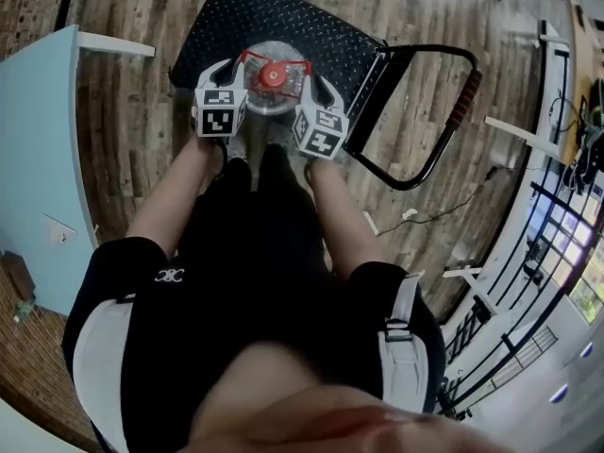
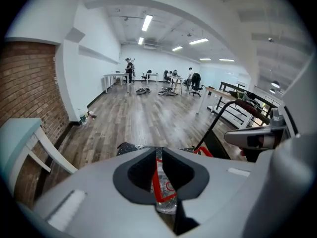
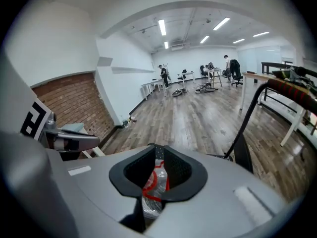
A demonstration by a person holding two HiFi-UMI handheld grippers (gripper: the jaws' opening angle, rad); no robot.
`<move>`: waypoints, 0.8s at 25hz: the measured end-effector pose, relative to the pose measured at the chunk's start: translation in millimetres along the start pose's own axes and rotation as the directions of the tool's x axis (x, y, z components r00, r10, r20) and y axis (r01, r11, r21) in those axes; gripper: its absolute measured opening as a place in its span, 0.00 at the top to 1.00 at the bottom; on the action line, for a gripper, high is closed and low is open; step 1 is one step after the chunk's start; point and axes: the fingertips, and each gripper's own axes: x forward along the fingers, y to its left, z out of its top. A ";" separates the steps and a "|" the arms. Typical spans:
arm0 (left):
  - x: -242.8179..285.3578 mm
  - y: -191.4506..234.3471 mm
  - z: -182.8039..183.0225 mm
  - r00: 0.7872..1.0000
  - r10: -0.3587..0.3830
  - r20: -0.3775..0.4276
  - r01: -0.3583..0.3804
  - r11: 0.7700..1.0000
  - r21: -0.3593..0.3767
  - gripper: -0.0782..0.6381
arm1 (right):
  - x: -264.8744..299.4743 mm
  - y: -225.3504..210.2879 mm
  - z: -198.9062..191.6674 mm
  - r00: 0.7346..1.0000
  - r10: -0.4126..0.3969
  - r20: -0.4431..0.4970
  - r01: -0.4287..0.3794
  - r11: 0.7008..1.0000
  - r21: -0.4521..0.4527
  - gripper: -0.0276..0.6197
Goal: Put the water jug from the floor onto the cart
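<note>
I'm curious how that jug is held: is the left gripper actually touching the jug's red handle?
Touching. In the left gripper view, the left gripper pinches the red handle between its pads, with no gap showing.

From the head we look steeply down over the person's body [image 1: 245, 281] onto the cart [image 1: 283, 26] and the water jug [image 1: 272, 85], both close below us. Each gripper view sits just behind its own jaws and faces out along them, across the wooden floor [image 2: 143, 118] toward the room's far end. All three views share the water jug and the cart's handle [image 3: 252, 108].
</note>
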 end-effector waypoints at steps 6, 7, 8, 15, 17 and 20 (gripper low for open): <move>-51.7 -18.5 30.0 0.997 -0.016 0.074 0.016 1.000 -0.004 0.89 | -56.2 25.9 50.4 0.989 0.040 0.144 -0.036 0.999 -0.027 0.94; -58.0 -24.8 33.3 0.996 -0.034 0.079 0.034 0.999 -0.001 0.89 | -64.3 29.5 59.0 0.986 0.043 0.160 -0.037 0.998 -0.040 0.94; -64.0 -30.5 36.2 0.995 -0.049 0.083 0.049 0.999 0.006 0.89 | -72.0 33.3 67.4 0.983 0.050 0.178 -0.041 0.998 -0.050 0.94; -111.0 -44.7 80.1 0.984 -0.061 0.169 0.050 0.996 0.074 0.89 | -117.2 48.2 117.9 0.949 0.079 0.304 -0.078 0.997 -0.013 0.94; -120.0 -39.8 97.8 0.976 -0.053 0.210 0.038 0.996 0.075 0.89 | -127.8 54.7 134.8 0.934 0.092 0.345 -0.092 0.996 -0.018 0.94; -136.6 -38.1 120.2 0.965 -0.047 0.256 0.025 0.996 0.089 0.89 | -146.5 60.3 153.6 0.911 0.113 0.397 -0.107 0.994 -0.039 0.94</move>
